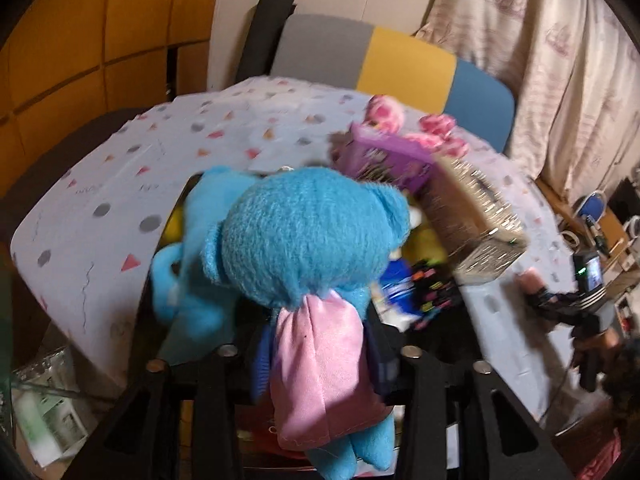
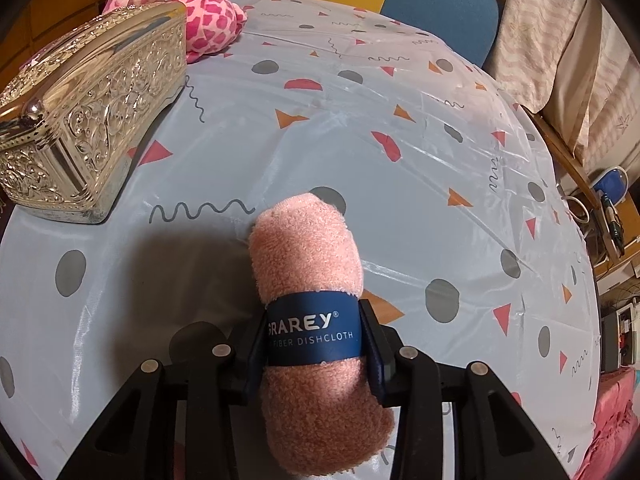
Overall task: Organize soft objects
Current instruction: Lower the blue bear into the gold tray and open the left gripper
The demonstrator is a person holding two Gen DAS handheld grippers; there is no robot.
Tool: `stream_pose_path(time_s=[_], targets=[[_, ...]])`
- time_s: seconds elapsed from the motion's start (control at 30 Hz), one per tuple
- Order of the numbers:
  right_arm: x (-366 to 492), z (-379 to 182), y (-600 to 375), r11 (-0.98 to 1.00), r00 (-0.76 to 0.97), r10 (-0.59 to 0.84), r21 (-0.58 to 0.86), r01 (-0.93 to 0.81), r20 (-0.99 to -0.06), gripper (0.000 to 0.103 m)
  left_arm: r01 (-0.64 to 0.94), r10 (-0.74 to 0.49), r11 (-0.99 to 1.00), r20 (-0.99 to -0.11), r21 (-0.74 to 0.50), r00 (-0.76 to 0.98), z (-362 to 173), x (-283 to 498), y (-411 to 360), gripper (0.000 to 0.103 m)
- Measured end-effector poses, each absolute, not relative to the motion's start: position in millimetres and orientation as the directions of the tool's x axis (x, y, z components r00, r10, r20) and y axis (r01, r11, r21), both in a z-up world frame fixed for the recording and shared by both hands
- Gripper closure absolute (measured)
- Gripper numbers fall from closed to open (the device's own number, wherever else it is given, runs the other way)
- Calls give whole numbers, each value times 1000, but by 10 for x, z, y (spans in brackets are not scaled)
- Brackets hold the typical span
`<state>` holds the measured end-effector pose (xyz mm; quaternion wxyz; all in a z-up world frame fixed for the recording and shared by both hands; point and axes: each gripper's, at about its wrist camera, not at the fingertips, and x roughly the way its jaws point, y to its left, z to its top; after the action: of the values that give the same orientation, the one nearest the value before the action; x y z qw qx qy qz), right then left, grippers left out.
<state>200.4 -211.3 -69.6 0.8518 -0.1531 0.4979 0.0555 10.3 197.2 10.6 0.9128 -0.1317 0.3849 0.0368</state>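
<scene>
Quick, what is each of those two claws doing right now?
Left gripper: jaws closed on the blue plush toy, at its pink cape.
Right gripper: jaws closed on the rolled pink dishcloth, at its blue paper band.

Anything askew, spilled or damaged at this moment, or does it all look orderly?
Nothing looks spilled or damaged. The left gripper holds a blue plush toy over a dark bin of mixed items; the right gripper clamps a rolled pink dishcloth. The ornate metal box stands with its lid open, and a pink spotted plush lies behind it.
</scene>
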Motion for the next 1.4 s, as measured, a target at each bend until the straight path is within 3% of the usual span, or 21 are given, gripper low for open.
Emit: stream_pose_path(time_s=[0.2,0.27,0.37,0.5,0.57,0.63,0.8,0.93,1.0,1.07,1.27,1.4], targets=[[1988,-683,-2069,942,488,-87,-231,-244,-868,65,-240,3,948,-748,-209,664,-186,163,2111,38],[2001,-652,-2082,949,463,-90,-217,-228,-882,67,-239,-2,946,-742,-219,670,-156,156,2112,28],[1965,-586,-2101,959,459,-105,-211,-187,-882,67,-249,25,946,-717,-208,696,-73,125,2149,25],[1807,-297,-2044,968,521,-74,-187,-167,-850,67,-277,80,942,-675,-188,733,19,77,2177,25],[1693,-118,-1974,969,562,-46,-174,-176,-826,67,-307,134,937,-644,-164,753,27,59,2181,41],[1574,63,-1867,968,601,-11,-160,-195,-799,67,-316,147,937,-647,-153,749,-20,128,2177,44],[1295,492,-1354,946,658,172,-63,-318,-734,67,-323,163,935,-632,-145,757,-64,375,2127,42],[1200,565,-774,895,622,301,-11,-446,-723,67,-336,162,927,-629,-168,760,-35,483,2106,23],[1189,534,-393,853,571,378,36,-520,-729,67,-331,147,926,-636,-181,758,-27,449,2118,22],[1191,454,-74,824,530,412,55,-564,-741,67,-329,142,929,-654,-172,743,-45,416,2123,15],[1408,39,625,803,421,394,83,-590,-817,66,-349,174,926,-655,-145,735,-18,214,2158,2],[1557,-215,804,807,375,382,107,-581,-845,62,-361,196,924,-647,-130,736,49,111,2186,1]])
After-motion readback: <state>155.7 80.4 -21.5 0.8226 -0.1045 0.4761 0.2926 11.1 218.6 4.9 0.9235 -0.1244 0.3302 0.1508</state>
